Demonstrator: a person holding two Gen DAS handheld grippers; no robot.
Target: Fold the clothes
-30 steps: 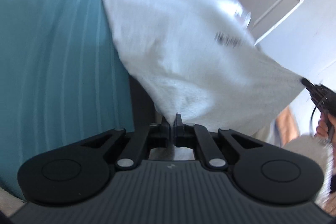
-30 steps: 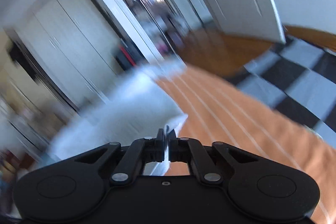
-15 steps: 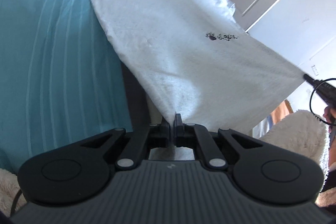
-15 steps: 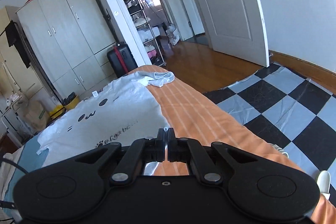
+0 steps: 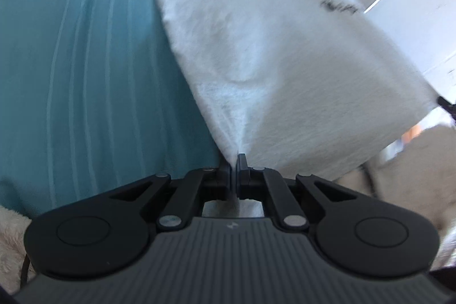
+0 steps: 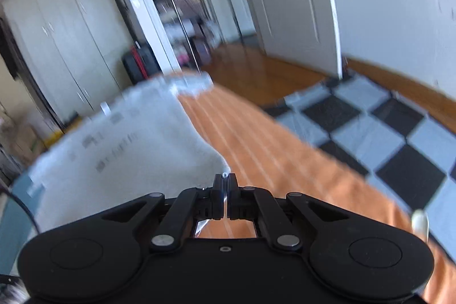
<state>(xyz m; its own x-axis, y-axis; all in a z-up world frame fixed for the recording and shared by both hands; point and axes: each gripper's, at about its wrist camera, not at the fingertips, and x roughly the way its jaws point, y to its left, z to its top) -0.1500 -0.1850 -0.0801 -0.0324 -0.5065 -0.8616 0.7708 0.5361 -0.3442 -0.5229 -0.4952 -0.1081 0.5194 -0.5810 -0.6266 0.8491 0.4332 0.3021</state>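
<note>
Where sheet [image 5: 85,61] meets floor [image 6: 370,133], blur.

White T-shirt [image 5: 256,53]: soft, matt knit cloth with a slightly fuzzy surface and dark printed marks. Beneath it, teal bedspread [image 5: 85,61]: matt woven cloth with paler ribbed stripes; orange bedspread [image 6: 270,150]: the same striped weave. Left gripper [image 5: 234,164] and right gripper [image 6: 225,181]: matt black plastic with small bright metal pins. Beyond the T-shirt, floor [image 6: 256,76]: glossy wood; checkered mat [image 6: 384,133]: smooth finish.
</note>
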